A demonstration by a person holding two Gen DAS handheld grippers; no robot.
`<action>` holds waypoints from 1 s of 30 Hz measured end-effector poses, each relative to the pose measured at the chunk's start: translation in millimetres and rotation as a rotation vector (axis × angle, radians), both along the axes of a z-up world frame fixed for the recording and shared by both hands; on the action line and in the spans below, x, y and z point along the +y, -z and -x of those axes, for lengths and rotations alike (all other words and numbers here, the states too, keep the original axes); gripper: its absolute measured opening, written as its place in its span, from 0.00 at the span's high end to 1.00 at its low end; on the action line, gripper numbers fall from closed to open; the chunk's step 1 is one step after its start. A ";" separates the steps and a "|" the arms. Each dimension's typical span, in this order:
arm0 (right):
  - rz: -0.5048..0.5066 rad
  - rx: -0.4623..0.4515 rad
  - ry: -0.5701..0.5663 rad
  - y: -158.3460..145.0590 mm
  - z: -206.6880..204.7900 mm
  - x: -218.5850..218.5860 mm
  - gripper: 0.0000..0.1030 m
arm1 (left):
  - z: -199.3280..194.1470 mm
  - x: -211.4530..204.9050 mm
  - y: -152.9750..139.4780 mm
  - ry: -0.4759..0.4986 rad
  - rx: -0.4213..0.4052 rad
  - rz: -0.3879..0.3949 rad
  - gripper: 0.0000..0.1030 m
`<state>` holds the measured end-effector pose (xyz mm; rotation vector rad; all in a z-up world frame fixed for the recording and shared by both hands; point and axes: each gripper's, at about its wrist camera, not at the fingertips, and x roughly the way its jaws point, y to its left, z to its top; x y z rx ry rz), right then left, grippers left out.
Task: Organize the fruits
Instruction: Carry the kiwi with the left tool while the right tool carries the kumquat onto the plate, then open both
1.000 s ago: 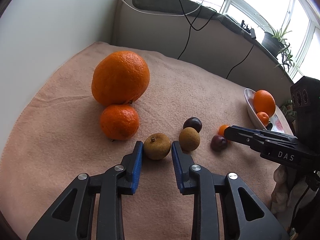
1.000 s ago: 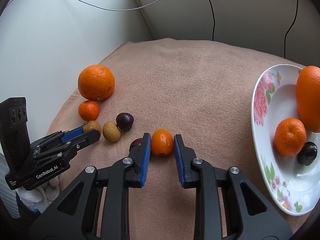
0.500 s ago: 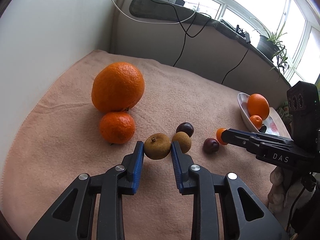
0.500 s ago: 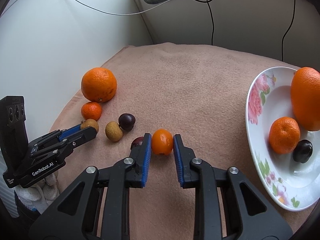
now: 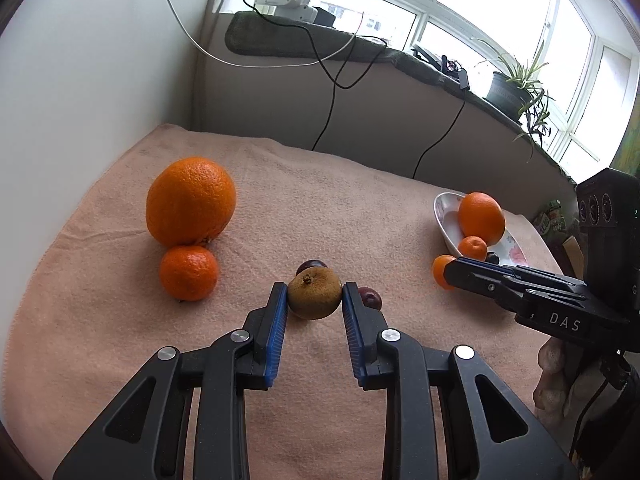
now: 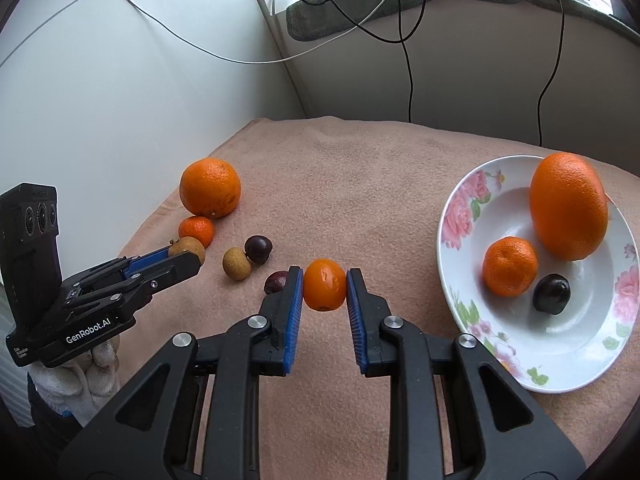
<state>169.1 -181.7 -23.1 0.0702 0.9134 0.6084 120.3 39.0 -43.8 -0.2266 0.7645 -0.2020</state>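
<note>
Fruits, on pink cloth [image 6: 360, 168].
- Large orange [image 6: 210, 187] and mandarin [image 6: 196, 231]: touching, far left.
- Brown longan [image 5: 315, 295]: stem up, clamped between blue pads, clear of the cloth.
- Second longan [image 6: 237, 264]: lying loose, touching a dark plum [image 6: 258, 249].
- Another plum [image 6: 276, 282]: beside the kumquat.
- Kumquat [image 6: 324, 285]: glossy orange, clamped between pads.
- Floral plate [image 6: 560, 364], right: tall orange [image 6: 568, 206], mandarin [image 6: 509, 266], plum [image 6: 551, 293].
</note>
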 end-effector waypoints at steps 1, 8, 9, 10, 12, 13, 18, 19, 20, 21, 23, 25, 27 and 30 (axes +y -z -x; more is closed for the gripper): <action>0.000 -0.007 0.007 -2.7 1.7 -4.7 0.78 | -0.3 -2.8 -1.2 0.006 -0.002 0.003 0.75; -0.005 -0.033 0.069 -13.5 8.7 -43.5 0.78 | -7.1 -28.2 -9.2 0.057 -0.020 0.011 0.75; -0.005 -0.036 0.078 -14.3 9.6 -48.7 0.78 | -9.1 -32.1 -10.2 0.065 -0.022 0.013 0.75; -0.003 -0.038 0.087 -15.1 10.6 -53.9 0.78 | -9.9 -36.0 -11.1 0.072 -0.023 0.015 0.75; 0.001 -0.044 0.106 -16.4 11.7 -64.4 0.78 | -13.0 -43.7 -13.1 0.086 -0.026 0.018 0.75; 0.003 -0.046 0.116 -16.8 12.3 -69.0 0.78 | -14.0 -47.7 -14.3 0.094 -0.028 0.019 0.75; 0.008 -0.048 0.165 -17.2 11.5 -95.0 0.78 | -21.2 -66.1 -17.5 0.129 -0.032 0.025 0.75; 0.010 -0.047 0.174 -16.5 10.7 -99.1 0.78 | -22.9 -69.7 -18.0 0.136 -0.032 0.026 0.75; 0.011 -0.046 0.182 -16.4 10.4 -104.1 0.78 | -24.9 -73.3 -18.4 0.142 -0.032 0.027 0.75; 0.012 -0.045 0.190 -16.3 10.3 -109.4 0.78 | -26.8 -77.4 -19.1 0.148 -0.033 0.026 0.75; 0.013 -0.043 0.205 -15.5 9.4 -117.0 0.78 | -30.5 -84.8 -19.6 0.160 -0.032 0.026 0.75; 0.013 -0.039 0.216 -14.3 9.0 -124.8 0.78 | -33.1 -91.6 -19.8 0.174 -0.030 0.025 0.75; 0.014 -0.036 0.224 -13.3 8.0 -131.2 0.78 | -36.7 -99.3 -20.1 0.186 -0.028 0.021 0.75; 0.013 -0.031 0.231 -11.3 6.7 -139.4 0.78 | -42.6 -107.1 -19.7 0.201 -0.024 0.020 0.75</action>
